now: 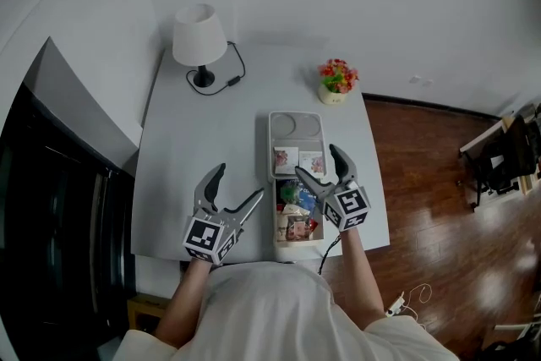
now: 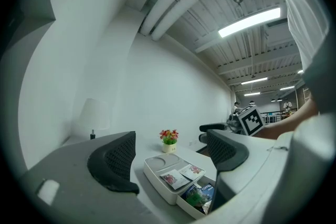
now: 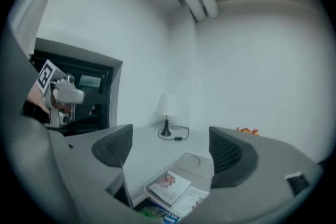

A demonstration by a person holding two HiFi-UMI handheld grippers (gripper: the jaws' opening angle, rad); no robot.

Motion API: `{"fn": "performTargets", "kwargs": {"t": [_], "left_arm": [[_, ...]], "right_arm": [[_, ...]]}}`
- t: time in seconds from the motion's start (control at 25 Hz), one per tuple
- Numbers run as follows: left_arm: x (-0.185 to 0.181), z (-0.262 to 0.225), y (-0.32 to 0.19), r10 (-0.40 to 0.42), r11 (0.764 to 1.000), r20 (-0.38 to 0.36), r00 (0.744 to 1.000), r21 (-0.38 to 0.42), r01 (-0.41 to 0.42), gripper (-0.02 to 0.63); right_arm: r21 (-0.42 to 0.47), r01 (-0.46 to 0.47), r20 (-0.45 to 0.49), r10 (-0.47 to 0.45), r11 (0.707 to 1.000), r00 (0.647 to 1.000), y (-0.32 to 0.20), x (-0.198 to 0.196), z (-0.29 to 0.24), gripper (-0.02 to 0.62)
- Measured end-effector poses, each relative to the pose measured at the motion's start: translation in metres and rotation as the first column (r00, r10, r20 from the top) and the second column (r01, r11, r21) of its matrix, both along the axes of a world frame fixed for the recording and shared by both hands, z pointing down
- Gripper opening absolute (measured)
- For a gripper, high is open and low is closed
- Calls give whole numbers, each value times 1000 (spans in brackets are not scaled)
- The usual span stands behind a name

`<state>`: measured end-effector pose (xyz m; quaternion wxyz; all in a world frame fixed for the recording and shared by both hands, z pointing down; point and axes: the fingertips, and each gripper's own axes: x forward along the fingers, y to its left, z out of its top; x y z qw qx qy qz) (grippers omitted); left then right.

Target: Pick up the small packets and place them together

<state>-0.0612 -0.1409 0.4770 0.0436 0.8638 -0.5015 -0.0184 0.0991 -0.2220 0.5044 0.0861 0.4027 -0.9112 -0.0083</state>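
counts: two small packets (image 1: 286,158) lie flat, side by side, in the near half of one white tray (image 1: 296,124), centre of the frame. the tray's far half has a round recess. one open box (image 1: 281,231) touches the tray's near end and holds a heap of further packets, number unclear. one white-shaded lamp (image 1: 199,36) with a black cord, upper left. one small pot of flowers (image 1: 337,79), upper right.

surface: pale grey table (image 1: 203,156). white walls. wood floor (image 1: 439,182) at right. dark panel at the left edge.

pose: both forearms come up from the bottom edge. left gripper (image 1: 239,182) hangs over bare table just left of the box, jaws spread, nothing between them. right gripper (image 1: 318,161) sits above where tray meets box, jaws wide apart, clear of the packets beneath, gripping nothing.
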Motion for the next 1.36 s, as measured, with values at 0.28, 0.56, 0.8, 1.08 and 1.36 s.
{"fn": "performTargets", "kwargs": {"t": [0.28, 0.56, 0.8, 1.08, 1.36], "left_arm": [[-7, -2, -1, -21, 1000, 5, 1000, 19, 21, 413], [10, 1, 2, 80, 997, 12, 997, 7, -80, 405], [16, 5, 3, 100, 995, 11, 995, -8, -100, 405], [20, 10, 6, 118, 993, 8, 993, -20, -117, 403], [22, 13, 8, 124, 992, 6, 992, -26, -123, 405]], "right_arm": [[137, -69, 203, 40, 988, 978, 35, 13, -61, 434], [77, -9, 26, 7, 997, 1000, 60, 3, -18, 431], [49, 37, 25, -38, 998, 999, 69, 0, -10, 431], [63, 55, 33, -57, 997, 998, 73, -3, -16, 431], [65, 68, 40, -71, 996, 997, 77, -5, -18, 430]]}}
